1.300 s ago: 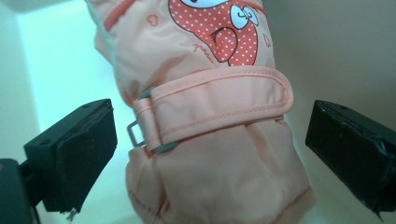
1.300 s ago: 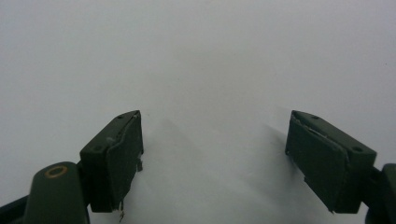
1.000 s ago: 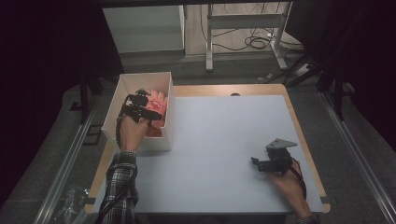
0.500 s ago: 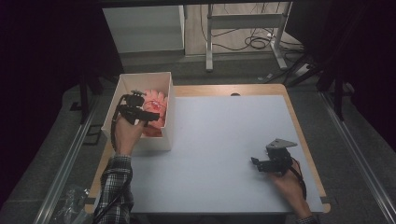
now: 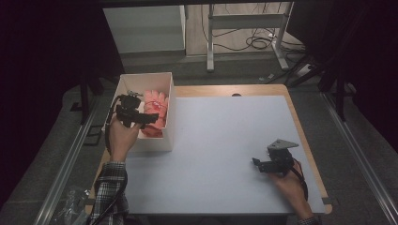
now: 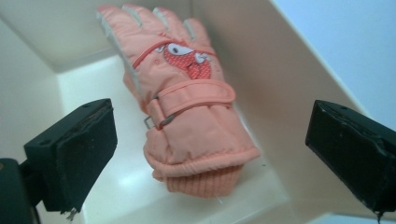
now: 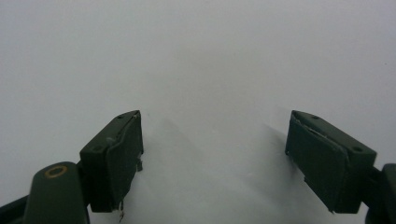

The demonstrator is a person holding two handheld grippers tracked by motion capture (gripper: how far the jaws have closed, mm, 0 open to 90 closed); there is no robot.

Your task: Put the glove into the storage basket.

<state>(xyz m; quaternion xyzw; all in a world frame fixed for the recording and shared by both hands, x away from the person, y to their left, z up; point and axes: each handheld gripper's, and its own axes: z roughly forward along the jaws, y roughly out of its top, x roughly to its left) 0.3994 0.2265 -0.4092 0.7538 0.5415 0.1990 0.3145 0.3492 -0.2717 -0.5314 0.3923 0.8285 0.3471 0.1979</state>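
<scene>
You are advancing your left hand-held gripper (image 6: 208,154), jaws spread, farther over the box (image 5: 123,89) toward the glove (image 6: 187,107), probably to grasp it, while your right hand-held gripper (image 7: 212,158) is idling released on the tabletop (image 5: 220,140).

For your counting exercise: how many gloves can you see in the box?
1: an orange glove lying in the white box, ahead of the open left tool. Another could be hidden underneath.

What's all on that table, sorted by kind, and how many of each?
Peach-pink padded winter glove: 1
Open white rectangular box holding the glove: 1
Black hand-held tongs: 2, the left tongs open over the box, the right tongs open over the pale tabletop
Total: 4
</scene>
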